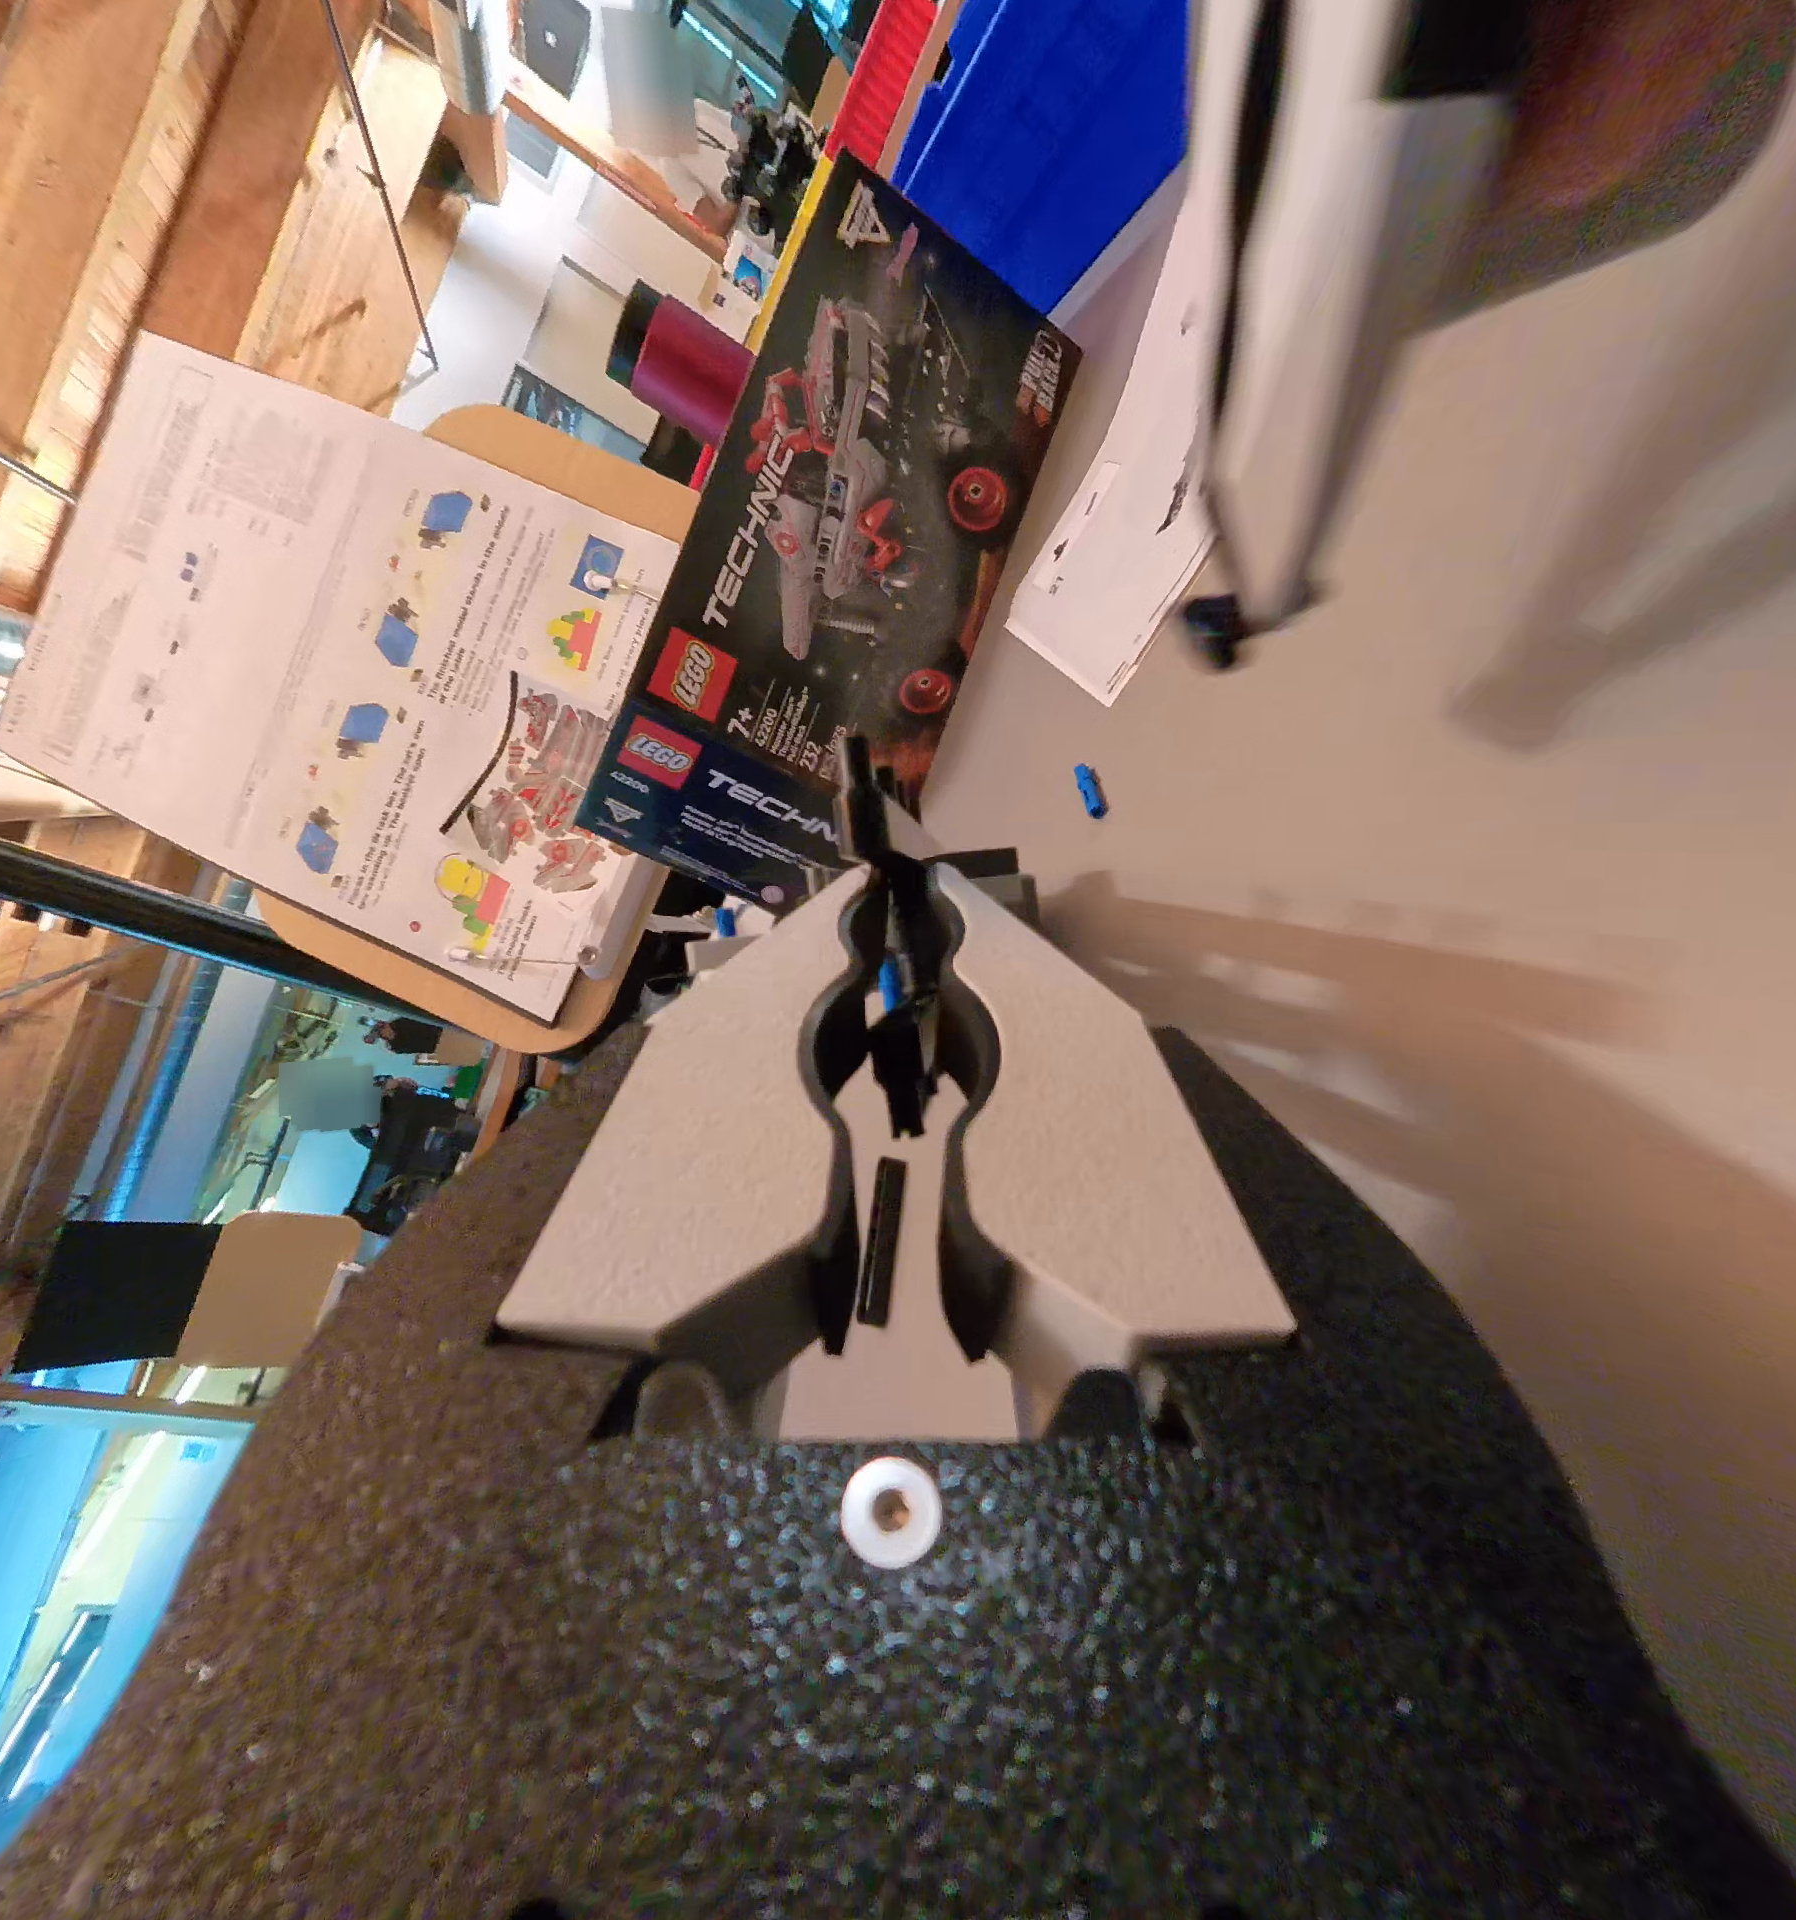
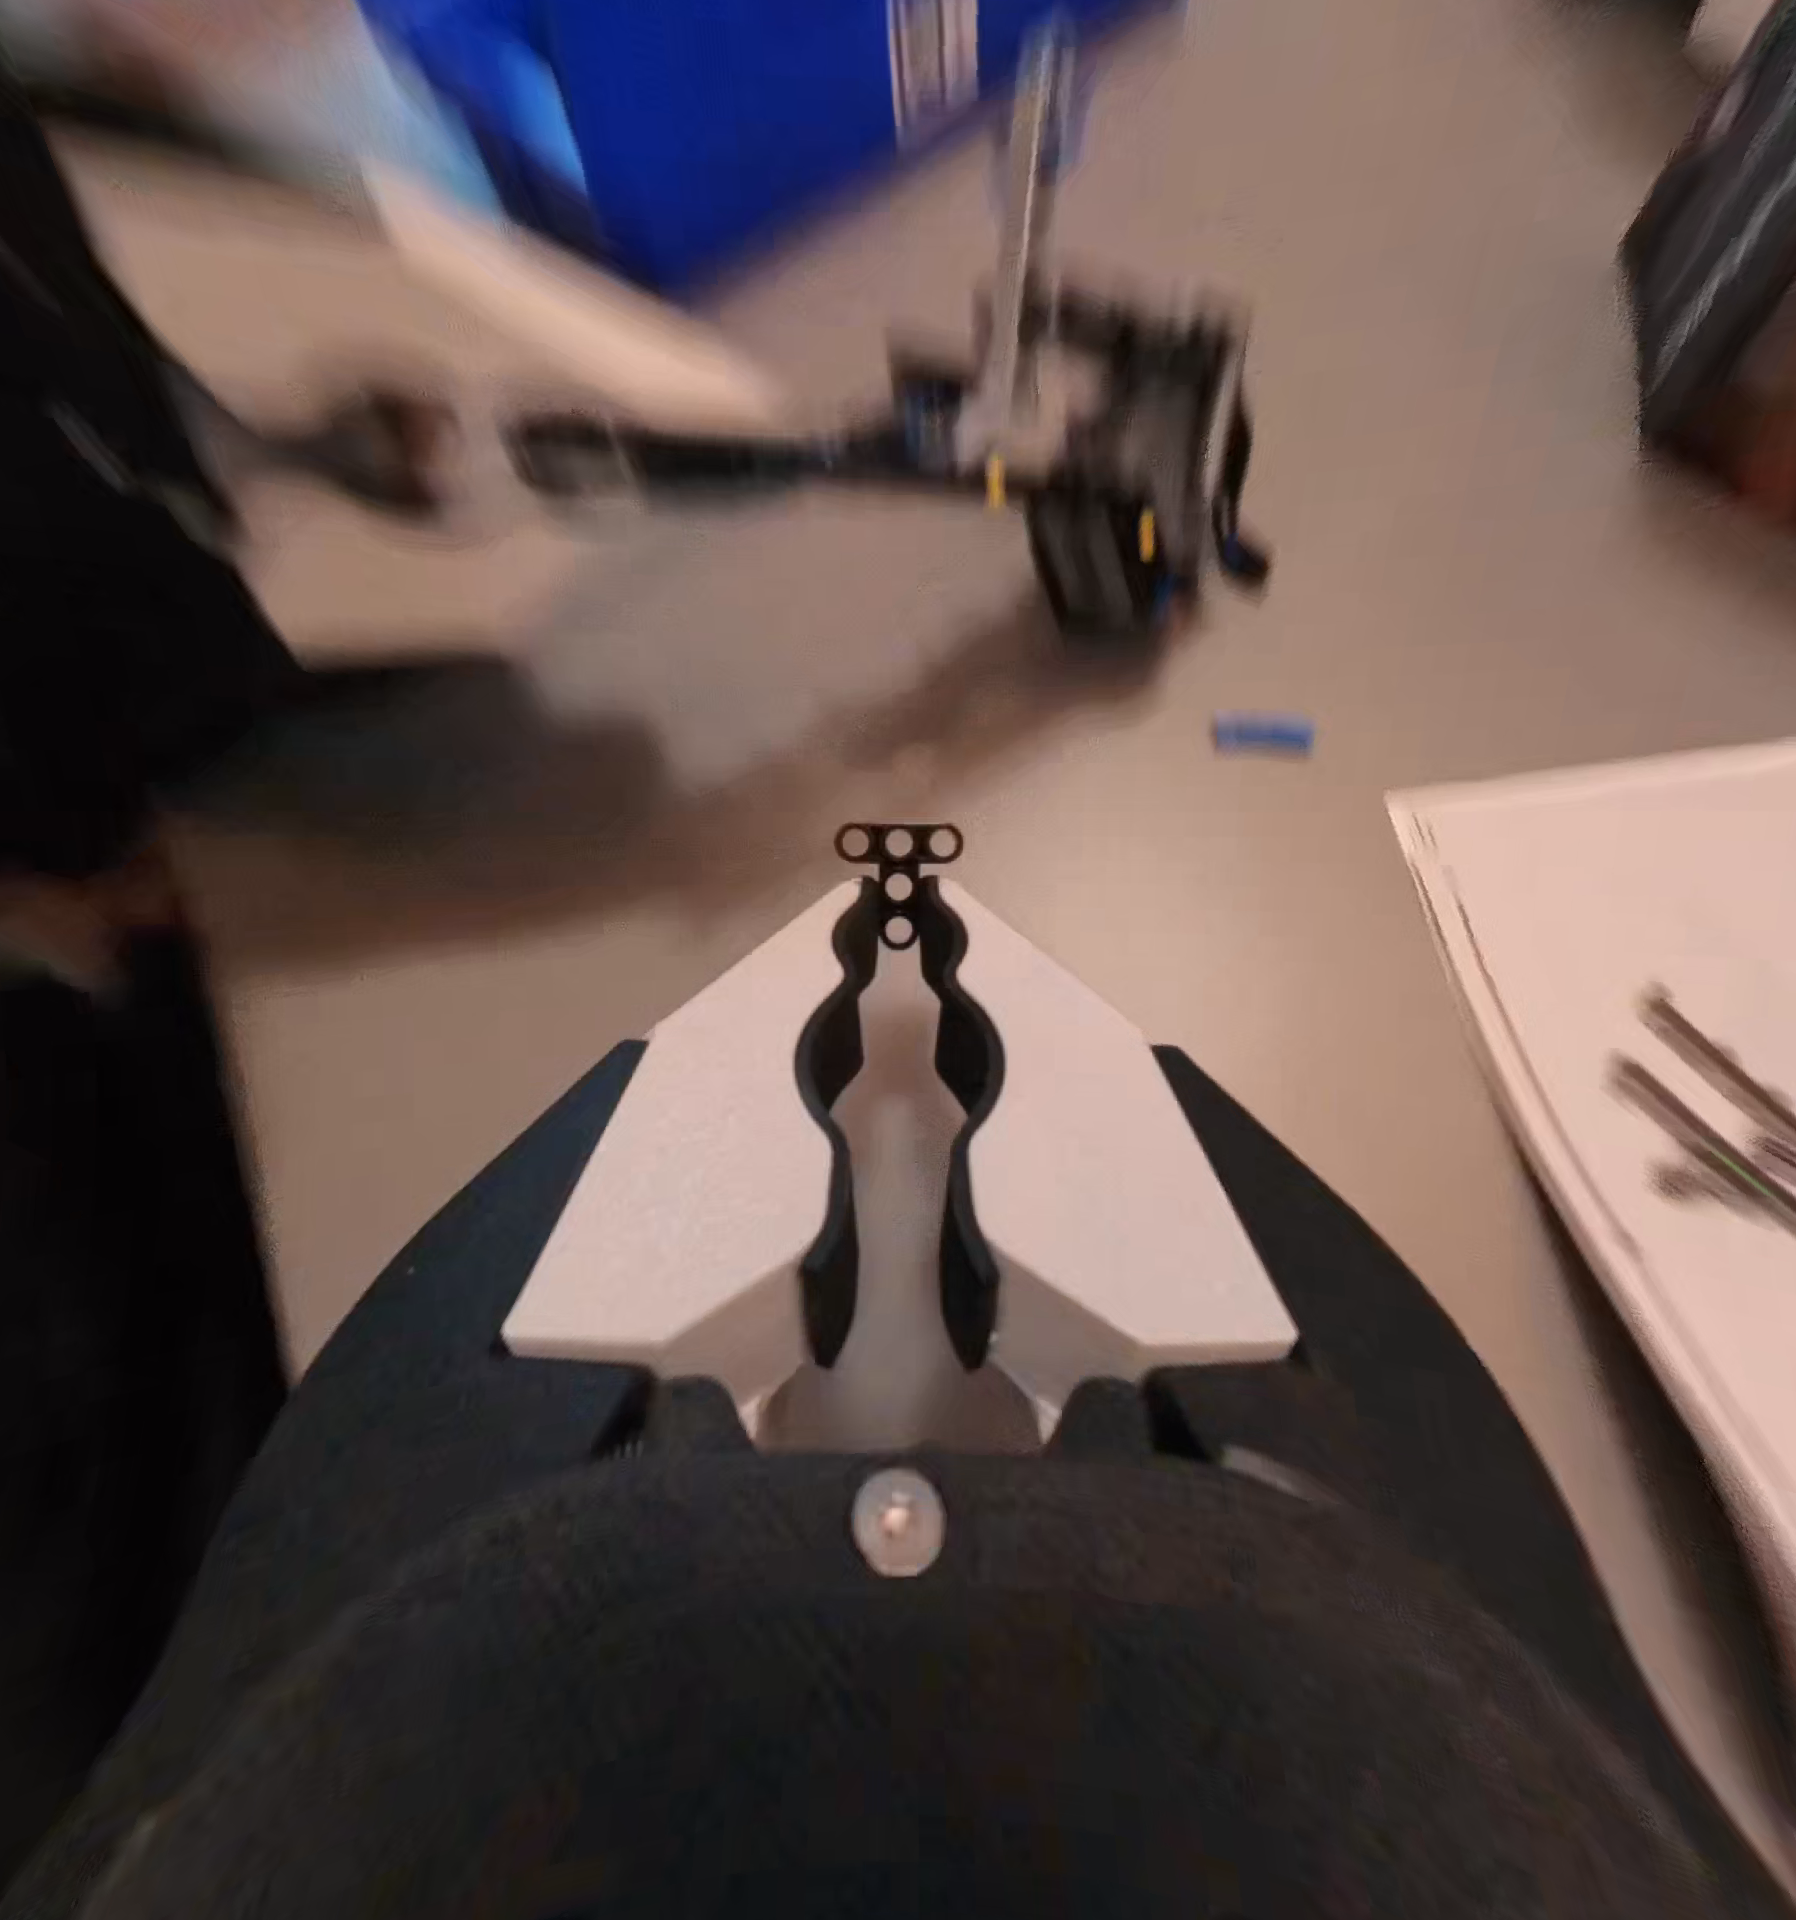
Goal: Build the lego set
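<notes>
My left gripper [image 1: 889, 883] is shut on a black lego assembly [image 1: 878, 821] with a blue pin in it, held above the table. In the right wrist view this assembly [image 2: 1112, 468] is blurred, with the left gripper [image 2: 582, 343] reaching in from the left. My right gripper [image 2: 899, 896] is shut on a small black T-shaped beam [image 2: 899, 844] with round holes, held by its stem. The right gripper also shows blurred at the upper right of the left wrist view [image 1: 1258, 395].
A loose blue pin [image 1: 1089, 790] [image 2: 1263, 736] lies on the beige table. The lego box [image 1: 852, 520] stands behind, beside an instruction sheet on a clipboard [image 1: 333, 644]. A blue bin [image 1: 1029, 135] [image 2: 748, 125] sits at the back. An open booklet [image 2: 1652, 1039] lies at the right. The tips of one gripper are about 8 cm away from the tips of the other.
</notes>
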{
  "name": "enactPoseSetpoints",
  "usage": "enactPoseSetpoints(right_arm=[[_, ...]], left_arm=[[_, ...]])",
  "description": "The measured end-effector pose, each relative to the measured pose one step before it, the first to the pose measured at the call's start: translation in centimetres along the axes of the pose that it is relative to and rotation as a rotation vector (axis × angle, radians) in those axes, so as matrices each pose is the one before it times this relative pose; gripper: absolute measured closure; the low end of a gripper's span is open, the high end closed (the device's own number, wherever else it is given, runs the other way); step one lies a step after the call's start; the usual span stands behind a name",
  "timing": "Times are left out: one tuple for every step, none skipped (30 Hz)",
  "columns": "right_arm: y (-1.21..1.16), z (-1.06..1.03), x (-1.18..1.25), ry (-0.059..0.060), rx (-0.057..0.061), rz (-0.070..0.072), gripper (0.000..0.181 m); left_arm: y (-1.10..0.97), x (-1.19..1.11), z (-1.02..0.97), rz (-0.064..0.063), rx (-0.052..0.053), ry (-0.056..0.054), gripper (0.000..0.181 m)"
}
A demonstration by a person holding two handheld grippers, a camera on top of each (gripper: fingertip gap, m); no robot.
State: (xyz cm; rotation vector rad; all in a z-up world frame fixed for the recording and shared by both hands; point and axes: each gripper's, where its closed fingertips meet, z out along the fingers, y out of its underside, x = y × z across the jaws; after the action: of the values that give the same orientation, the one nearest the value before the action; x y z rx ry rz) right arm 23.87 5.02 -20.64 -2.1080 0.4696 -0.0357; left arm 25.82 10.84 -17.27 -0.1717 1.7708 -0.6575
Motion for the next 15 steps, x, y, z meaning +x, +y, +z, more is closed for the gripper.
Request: enactPoseSetpoints(right_arm=[[-2.035,-0.291,-0.633,-0.0487,0.1418,0.0704,0.175],[-1.598,-0.164,-0.382,-0.0278,0.1195,0.0511,0.176],[-1.373,-0.077,-0.134,-0.0101,0.1126,0.0391,0.176],[-0.928,0.046,-0.242,-0.0192,0.0858,0.0293,0.176],[-0.336,0.236,-0.339,-0.0292,0.0459,0.0227,0.176],[-0.157,0.316,-0.184,-0.0190,0.0351,0.0113,0.176],[-0.177,0.322,-0.174,-0.0148,0.0364,0.0017,0.176],[0.037,0.343,-0.351,-0.0307,0.0210,0.0118,0.176],[0.131,0.319,-0.261,-0.0274,0.0122,0.0147,0.176],[-0.053,0.213,-0.064,-0.0127,0.0253,-0.0033,0.176],[0.223,0.200,0.010,-0.0163,0.0029,0.0031,0.176],[0.214,0.144,0.104,-0.0136,0.0008,0.0024,0.176],[-0.052,0.083,0.020,-0.0170,0.0120,0.0088,0.176],[-0.097,0.058,-0.241,-0.0317,0.0062,0.0080,0.176],[0.162,0.086,-0.029,-0.0105,-0.0157,0.0029,0.176]], left_arm=[[-0.240,-0.138,-0.100,0.0036,0.0102,-0.0061,0.178],[-0.238,-0.194,-0.108,0.0070,0.0098,-0.0068,0.178],[-0.192,-0.304,-0.114,0.0097,0.0069,-0.0118,0.178],[-0.142,-0.376,-0.099,0.0104,0.0043,-0.0147,0.178],[-0.074,-0.223,-0.058,0.0141,0.0007,-0.0021,0.178],[0.043,-0.209,-0.022,0.0144,-0.0057,-0.0015,0.179],[0.104,-0.298,-0.045,0.0098,-0.0074,-0.0073,0.178],[0.097,-0.177,-0.049,0.0070,-0.0048,0.0016,0.178],[0.092,-0.185,-0.042,0.0042,-0.0019,0.0007,0.178],[0.087,-0.169,-0.053,0.0028,-0.0006,-0.0003,0.178],[0.012,-0.015,-0.046,0.0123,0.0047,0.0064,0.178],[-0.053,-0.023,-0.082,0.0210,0.0092,0.0021,0.178],[-0.055,-0.023,-0.076,0.0125,0.0058,0.0020,0.178],[-0.066,0.063,-0.032,0.0125,0.0029,0.0095,0.178],[-0.110,0.009,-0.053,0.0168,0.0042,0.0036,0.178]])
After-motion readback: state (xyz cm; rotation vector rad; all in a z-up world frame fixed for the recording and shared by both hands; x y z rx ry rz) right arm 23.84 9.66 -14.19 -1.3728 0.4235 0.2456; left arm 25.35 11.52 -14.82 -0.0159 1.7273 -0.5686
